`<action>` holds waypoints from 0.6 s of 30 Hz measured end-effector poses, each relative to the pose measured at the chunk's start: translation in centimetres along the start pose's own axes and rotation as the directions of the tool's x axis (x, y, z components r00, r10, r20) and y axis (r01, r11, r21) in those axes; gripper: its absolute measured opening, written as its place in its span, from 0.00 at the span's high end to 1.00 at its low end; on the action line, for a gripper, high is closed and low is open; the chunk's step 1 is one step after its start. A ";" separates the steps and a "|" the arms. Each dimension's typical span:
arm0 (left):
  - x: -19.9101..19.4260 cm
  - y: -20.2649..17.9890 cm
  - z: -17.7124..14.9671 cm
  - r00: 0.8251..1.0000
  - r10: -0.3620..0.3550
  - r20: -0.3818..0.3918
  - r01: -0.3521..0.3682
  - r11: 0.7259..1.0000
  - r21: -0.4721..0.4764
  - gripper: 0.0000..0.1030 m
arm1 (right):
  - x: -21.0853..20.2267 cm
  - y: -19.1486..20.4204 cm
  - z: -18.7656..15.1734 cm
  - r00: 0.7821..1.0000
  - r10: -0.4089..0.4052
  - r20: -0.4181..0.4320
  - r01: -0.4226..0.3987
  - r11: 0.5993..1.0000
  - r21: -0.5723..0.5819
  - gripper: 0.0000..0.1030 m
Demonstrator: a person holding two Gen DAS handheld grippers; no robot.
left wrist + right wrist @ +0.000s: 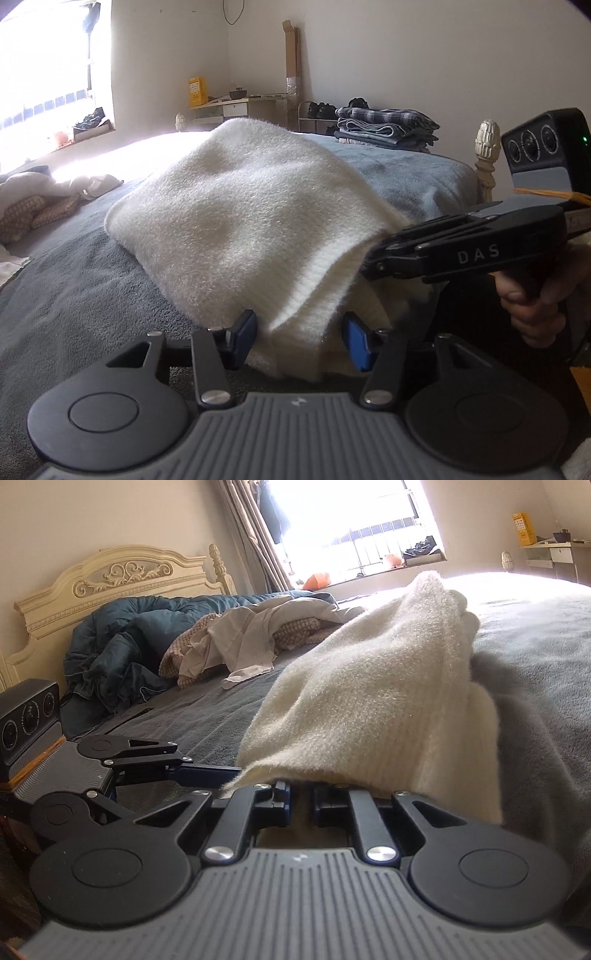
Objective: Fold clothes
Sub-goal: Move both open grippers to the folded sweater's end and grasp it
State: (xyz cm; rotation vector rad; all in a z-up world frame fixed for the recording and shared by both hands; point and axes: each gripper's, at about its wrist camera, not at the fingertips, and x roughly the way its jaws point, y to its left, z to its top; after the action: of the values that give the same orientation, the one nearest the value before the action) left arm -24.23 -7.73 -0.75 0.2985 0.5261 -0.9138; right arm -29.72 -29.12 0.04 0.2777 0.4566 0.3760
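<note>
Ideally both hems travel level: left gripper (pixel 299 338) fingers stand apart around the white sweater (pixel 240 218), right gripper (pixel 299 803) fingers nearly shut on it, toward twelve o'clock across the bed (pixel 74 280).

The sweater (pixel 236 206) is laid on the blanket (pixel 74 288) that covers the bed. Its near hem is positioned between the fingers of the left gripper (pixel 299 339), and the right gripper (pixel 373 258) is located at the sweater's right edge. A stack of folded clothes (pixel 388 127) is placed behind the sweater, at the far right of the bed, beside the bedpost (pixel 487 155). A heap of loose clothes (pixel 251 638) is found left of the sweater, before the headboard (pixel 110 583).
</note>
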 end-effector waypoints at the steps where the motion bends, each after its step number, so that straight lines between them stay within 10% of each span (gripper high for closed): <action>1: 0.0 0.2 0.0 1.000 -0.004 0.000 0.004 1.000 -0.015 0.49 | -0.3 0.0 0.0 1.000 0.001 -0.003 -0.001 1.000 0.007 0.90; 18: -1.4 0.3 -0.7 1.000 0.012 0.004 -0.012 1.000 -0.015 0.57 | -2.4 3.5 -2.1 0.998 -0.060 0.014 0.062 0.987 -0.148 0.83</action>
State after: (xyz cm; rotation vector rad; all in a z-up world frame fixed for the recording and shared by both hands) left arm -24.91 -6.31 -0.58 0.2859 0.5266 -0.8989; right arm -33.70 -26.62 0.33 0.1203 0.4247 0.3468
